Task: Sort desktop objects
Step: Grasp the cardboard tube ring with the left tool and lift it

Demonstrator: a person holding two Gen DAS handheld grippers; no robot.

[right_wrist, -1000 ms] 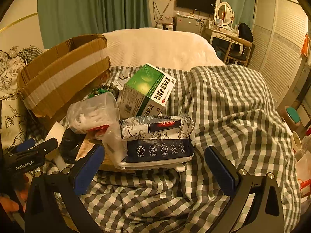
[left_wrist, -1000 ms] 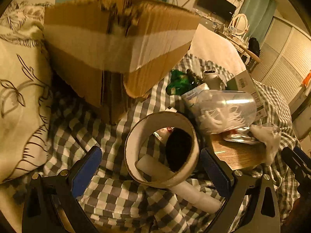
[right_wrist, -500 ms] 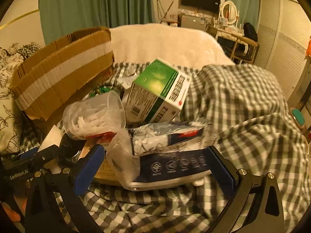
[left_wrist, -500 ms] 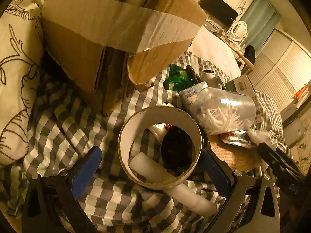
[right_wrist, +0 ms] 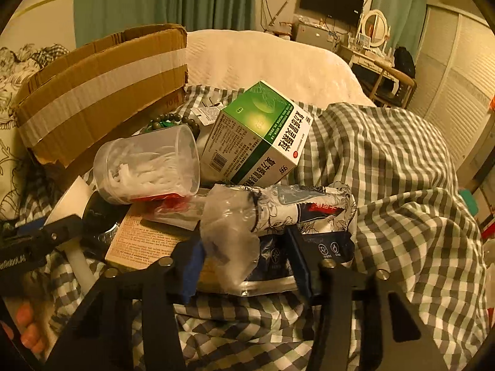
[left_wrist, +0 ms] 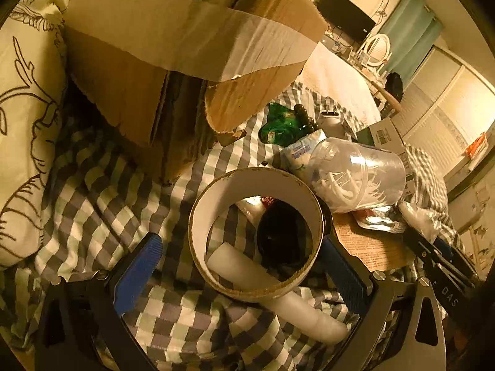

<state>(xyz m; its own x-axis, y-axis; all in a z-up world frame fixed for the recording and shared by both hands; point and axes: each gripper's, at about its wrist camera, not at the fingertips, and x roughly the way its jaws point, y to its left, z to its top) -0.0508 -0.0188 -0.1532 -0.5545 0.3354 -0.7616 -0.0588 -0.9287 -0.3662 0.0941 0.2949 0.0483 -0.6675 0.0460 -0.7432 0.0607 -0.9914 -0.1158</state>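
Checked blanket [right_wrist: 386, 160] covers the bed, everything sits on it. Cardboard box [left_wrist: 173, 61] with a pale tape band is the biggest item, far left, open flap toward the clutter pile. Floral pillow [left_wrist: 21, 123] just left of it.

Green-and-white medicine box [right_wrist: 260, 136] is tilted on one edge, leaning behind the pile. Clear plastic cup [right_wrist: 148, 170] lies on its side, full of white picks, touching the medicine box's left face. Tan booklet [right_wrist: 145, 241] lies flat under the cup.

Foil snack pack [right_wrist: 309, 210], dark blue with a floral top edge, lies in front of the medicine box. A crumpled clear plastic bag [right_wrist: 229, 241] is bunched over its left end.

Right gripper [right_wrist: 244, 262]: jaws have just been closing and now stand narrow, pads pressing the bag and the left end of the pack from both sides.

Tape roll [left_wrist: 256, 235], white inside with a cardboard rim, stands tilted on the blanket. A white tube [left_wrist: 278, 293] runs under and through it, and a dark round object sits inside it, can't tell what.

Left gripper [left_wrist: 238, 269]: jaws wide, bracketing the roll; the left pad is clear of it, the right pad is close by its rim, contact unclear.

Green bead string [right_wrist: 170, 120] between box and medicine box.
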